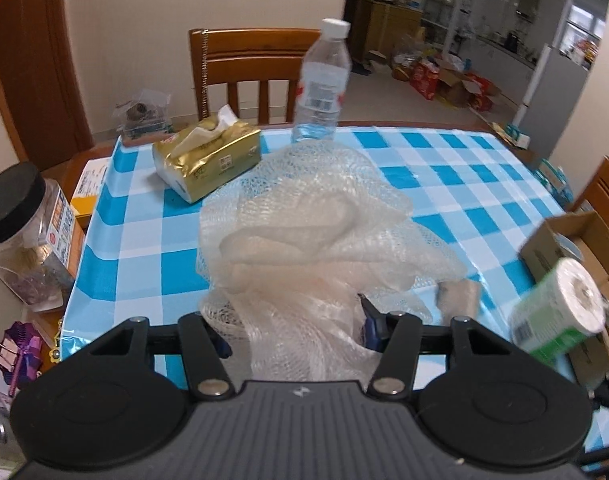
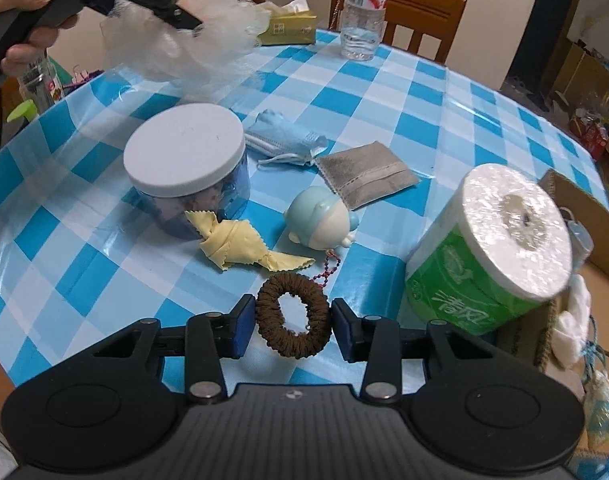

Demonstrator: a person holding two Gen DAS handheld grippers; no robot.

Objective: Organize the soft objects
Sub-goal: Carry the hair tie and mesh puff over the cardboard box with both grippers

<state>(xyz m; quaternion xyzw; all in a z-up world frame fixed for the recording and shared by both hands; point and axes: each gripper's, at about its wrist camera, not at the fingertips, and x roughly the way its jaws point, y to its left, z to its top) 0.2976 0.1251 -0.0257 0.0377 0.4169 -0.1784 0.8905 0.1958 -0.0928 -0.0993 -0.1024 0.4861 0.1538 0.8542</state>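
Gripping the brown hair tie [image 2: 293, 322] flat between its pads, the right gripper [image 2: 291, 326] sat just left of the cardboard box [image 2: 580, 200]; the left gripper [image 1: 294, 330] clenched the white mesh [image 1: 304, 220] farther away.

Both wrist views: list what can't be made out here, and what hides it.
- Left wrist view: the left gripper fingertips, buried in the white mesh.
- Right wrist view: contents of the white-lidded jar, dark behind its wall.
- Right wrist view: the cardboard box interior, blocked by the toilet roll and cut by the edge.
- Left wrist view: the toilet roll label, blurred.
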